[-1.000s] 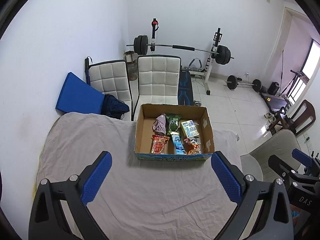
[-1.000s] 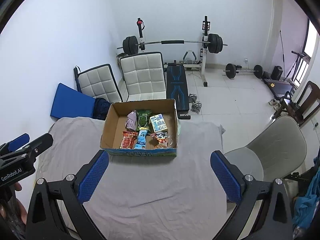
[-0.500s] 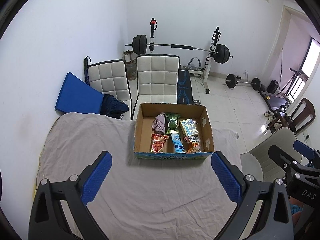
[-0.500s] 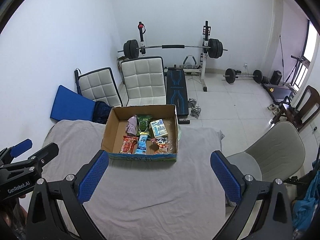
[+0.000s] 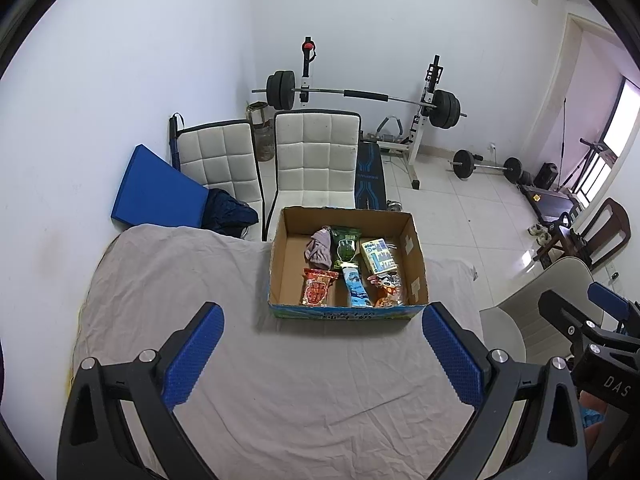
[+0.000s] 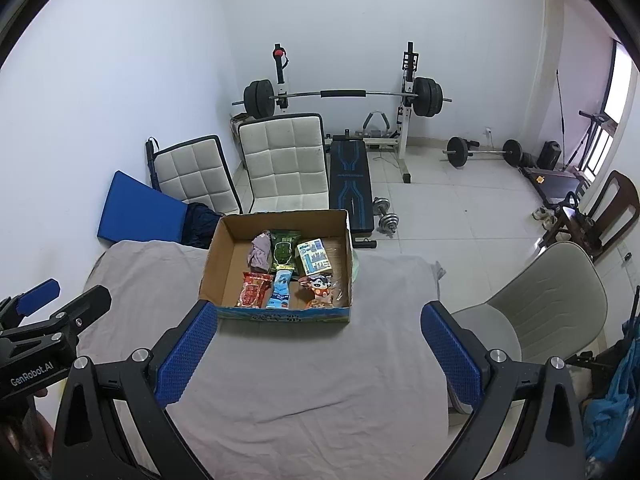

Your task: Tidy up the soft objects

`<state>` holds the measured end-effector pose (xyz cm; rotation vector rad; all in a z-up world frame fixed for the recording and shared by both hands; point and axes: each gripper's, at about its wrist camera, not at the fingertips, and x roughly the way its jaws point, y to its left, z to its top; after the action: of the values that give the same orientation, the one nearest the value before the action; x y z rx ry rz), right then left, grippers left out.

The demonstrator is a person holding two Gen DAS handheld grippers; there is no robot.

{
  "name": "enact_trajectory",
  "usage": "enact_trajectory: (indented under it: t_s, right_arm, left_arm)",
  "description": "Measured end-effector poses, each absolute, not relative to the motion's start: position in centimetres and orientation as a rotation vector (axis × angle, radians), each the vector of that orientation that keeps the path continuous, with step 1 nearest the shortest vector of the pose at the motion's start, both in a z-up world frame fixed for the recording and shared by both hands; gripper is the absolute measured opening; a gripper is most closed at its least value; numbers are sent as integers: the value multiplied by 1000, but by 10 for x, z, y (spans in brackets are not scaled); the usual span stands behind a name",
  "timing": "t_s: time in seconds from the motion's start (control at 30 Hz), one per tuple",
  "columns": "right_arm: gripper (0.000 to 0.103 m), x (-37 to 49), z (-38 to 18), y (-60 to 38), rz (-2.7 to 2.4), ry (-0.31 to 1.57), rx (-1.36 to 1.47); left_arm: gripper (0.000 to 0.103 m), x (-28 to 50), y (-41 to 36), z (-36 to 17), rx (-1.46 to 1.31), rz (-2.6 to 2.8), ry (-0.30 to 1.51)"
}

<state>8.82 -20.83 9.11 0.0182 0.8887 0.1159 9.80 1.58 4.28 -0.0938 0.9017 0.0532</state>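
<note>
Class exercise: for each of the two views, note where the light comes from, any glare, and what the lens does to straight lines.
Left wrist view: daylight enters from the window at right, glare sits on the floor tiles, and the walls bow under fisheye distortion with black corners. Right wrist view: the window is blown out white, the box casts a soft shadow on the cloth, and the room edges curve likewise.

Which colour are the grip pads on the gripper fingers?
Blue, with a fine dotted texture. The left gripper fingers show it best in the left wrist view.
</note>
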Motion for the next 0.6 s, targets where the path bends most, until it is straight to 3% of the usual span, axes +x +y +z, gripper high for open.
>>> enact_trajectory:
  t_s: [0.6]
  right_arm:
    - [103,83,80,-206,75,918,19]
  left_arm:
    - [102,101,16,41,-98,63,905]
